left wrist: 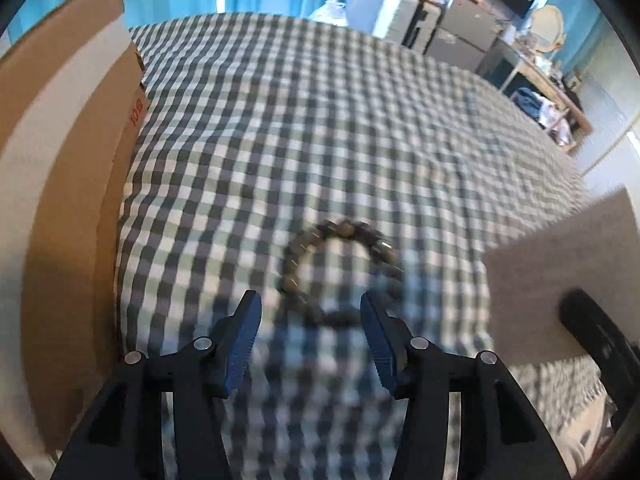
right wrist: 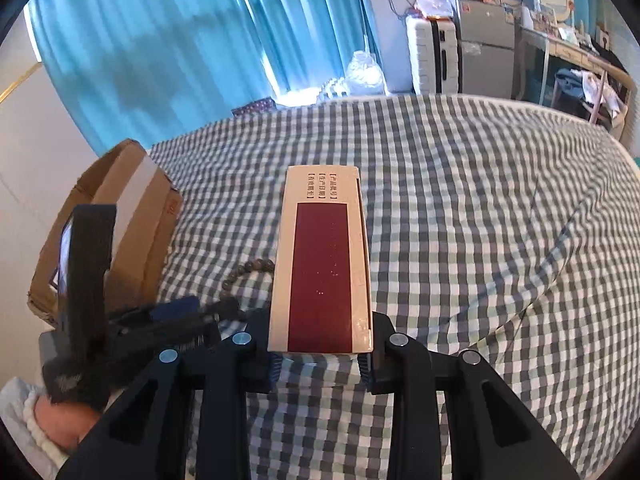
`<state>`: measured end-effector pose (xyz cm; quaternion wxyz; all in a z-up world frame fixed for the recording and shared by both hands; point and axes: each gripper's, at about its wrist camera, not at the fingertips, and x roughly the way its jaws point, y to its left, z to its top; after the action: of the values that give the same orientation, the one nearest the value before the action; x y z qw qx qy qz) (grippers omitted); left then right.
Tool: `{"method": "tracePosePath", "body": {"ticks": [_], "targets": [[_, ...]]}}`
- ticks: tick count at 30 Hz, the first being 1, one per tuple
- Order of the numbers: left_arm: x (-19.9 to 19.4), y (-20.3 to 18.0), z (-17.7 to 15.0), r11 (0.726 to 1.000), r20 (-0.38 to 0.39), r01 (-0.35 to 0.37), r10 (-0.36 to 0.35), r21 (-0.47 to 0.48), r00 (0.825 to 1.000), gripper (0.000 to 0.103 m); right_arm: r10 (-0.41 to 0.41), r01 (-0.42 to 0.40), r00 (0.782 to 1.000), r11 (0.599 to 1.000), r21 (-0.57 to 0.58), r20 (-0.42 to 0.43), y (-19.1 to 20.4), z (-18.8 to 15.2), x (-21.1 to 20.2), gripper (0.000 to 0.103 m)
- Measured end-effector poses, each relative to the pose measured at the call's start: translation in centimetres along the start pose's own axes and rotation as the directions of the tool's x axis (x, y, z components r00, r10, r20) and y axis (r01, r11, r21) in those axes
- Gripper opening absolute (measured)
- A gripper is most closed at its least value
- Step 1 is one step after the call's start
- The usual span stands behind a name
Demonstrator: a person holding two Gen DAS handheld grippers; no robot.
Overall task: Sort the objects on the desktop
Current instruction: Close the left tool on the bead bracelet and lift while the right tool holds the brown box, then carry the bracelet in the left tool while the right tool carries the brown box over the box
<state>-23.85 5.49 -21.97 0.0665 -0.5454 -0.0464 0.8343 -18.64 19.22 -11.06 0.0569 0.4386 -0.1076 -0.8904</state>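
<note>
A ring-shaped bracelet of dark brown wooden beads [left wrist: 340,276] lay on the green-and-white checked cloth [left wrist: 320,120], just ahead of the left gripper [left wrist: 311,314], whose blue-padded jaws stood apart and gripped nothing. The right gripper [right wrist: 322,360] was clamped on a long beige carton with a maroon panel [right wrist: 320,264]. An open brown cardboard box [right wrist: 132,216] stood at nine o'clock.

Black tool [left wrist: 311,320], blue pads [left wrist: 244,344], silver screws
</note>
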Motion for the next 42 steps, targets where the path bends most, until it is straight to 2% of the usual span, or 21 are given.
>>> {"method": "tracePosePath", "body": {"ticks": [1,3,6,9,13,18,23,32,35,39,42], "targets": [[0.6,0.2,0.3,1.000,-0.005,-0.007,0.007,-0.003,1.000,0.052,0.001,-0.001,1.000,1.000,0.004,-0.005,-0.2,-0.1,0.4,0.029],[2.3,0.3,0.7,1.000,-0.041,0.012,-0.011,0.011,0.999,0.010,0.009,-0.009,1.000,1.000,0.012,-0.024,-0.8,-0.2,1.3,0.029],[2.9,0.0,0.7,0.998,-0.040,0.024,-0.022,0.065,0.999,0.011,0.008,-0.007,0.999,1.000,0.028,-0.048,-1.4,-0.6,2.5,0.029],[2.2,0.1,0.7,0.998,-0.026,0.039,-0.038,0.058,0.999,0.011,0.007,-0.004,0.998,0.999,0.038,-0.060,-1.8,-0.7,3.1,0.029],[0.0,-0.5,0.3,0.993,0.008,0.099,-0.100,0.060,0.995,0.011,0.007,-0.005,0.999,1.000,0.028,-0.052,-1.5,-0.5,2.7,0.029],[-4.1,-2.2,-0.5,0.981,0.047,0.169,-0.174,0.098,0.984,0.011,0.002,-0.002,1.000,1.000,0.002,-0.018,-0.3,-0.1,0.3,0.029],[-8.1,-3.3,-1.6,0.972,0.094,0.195,-0.209,0.133,0.973,0.011,-0.004,0.006,0.999,1.000,-0.023,0.044,1.1,-0.2,-4.1,0.029],[-15.8,-2.2,-2.7,0.967,0.173,0.196,-0.223,0.162,0.959,0.011,-0.007,0.013,0.993,0.999,-0.049,0.121,3.8,-1.4,-10.6,0.029],[-18.5,-1.8,-2.4,0.966,0.216,0.199,-0.233,0.167,0.948,0.011,0.001,0.010,0.990,0.997,-0.070,0.143,4.8,-1.4,-12.1,0.029],[-21.9,-1.2,-0.6,0.970,0.263,0.181,-0.220,0.164,0.939,0.011,0.027,-0.006,0.985,0.992,-0.126,0.168,7.4,-0.5,-13.7,0.029],[-25.0,0.4,1.2,0.974,0.322,0.176,-0.215,0.146,0.922,0.011,0.061,-0.030,0.981,0.986,-0.165,0.186,10.0,0.5,-14.5,0.029]]}}
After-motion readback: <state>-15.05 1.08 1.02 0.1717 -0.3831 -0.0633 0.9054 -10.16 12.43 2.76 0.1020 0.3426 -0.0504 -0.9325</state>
